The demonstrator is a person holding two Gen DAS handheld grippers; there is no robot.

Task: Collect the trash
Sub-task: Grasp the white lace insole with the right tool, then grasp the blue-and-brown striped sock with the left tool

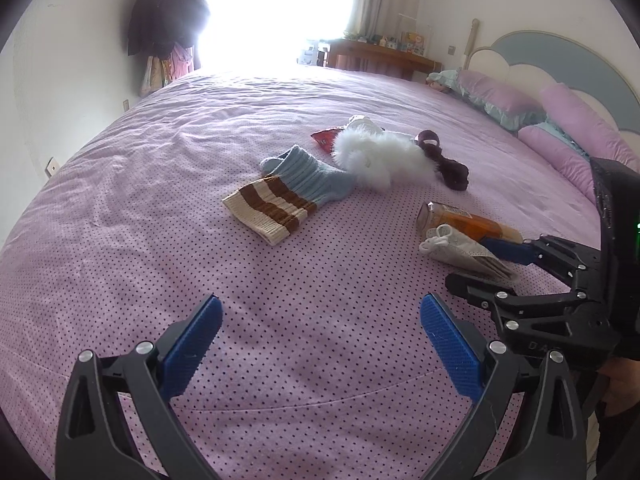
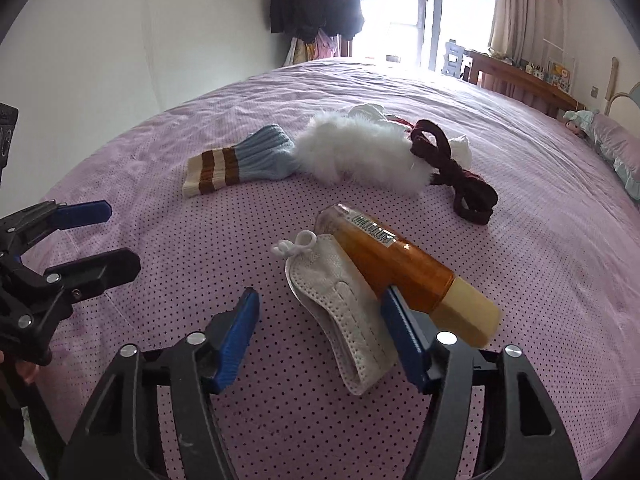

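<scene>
A folded white face mask (image 2: 340, 300) lies on the pink dotted bedspread (image 2: 200, 248), against an orange bottle (image 2: 392, 264) with a cream cap. My right gripper (image 2: 320, 296) stands open around the mask. Its right pad sits beside the mask and the bottle neck, and its left pad is apart from the mask. The left wrist view shows the same mask (image 1: 464, 252), bottle (image 1: 468, 222) and right gripper (image 1: 476, 264). My left gripper (image 1: 322, 304) is open over bare bedspread, with nothing between its fingers. A red wrapper (image 1: 326, 138) peeks out behind a white fluffy item (image 1: 384, 156).
A blue sock with brown stripes (image 1: 288, 196), the fluffy item and a dark maroon band (image 1: 444, 160) lie mid-bed. Purple pillows (image 1: 560, 128) and a headboard are at the right. A wooden desk (image 1: 380, 56) and hanging clothes (image 1: 168, 12) stand beyond the bed.
</scene>
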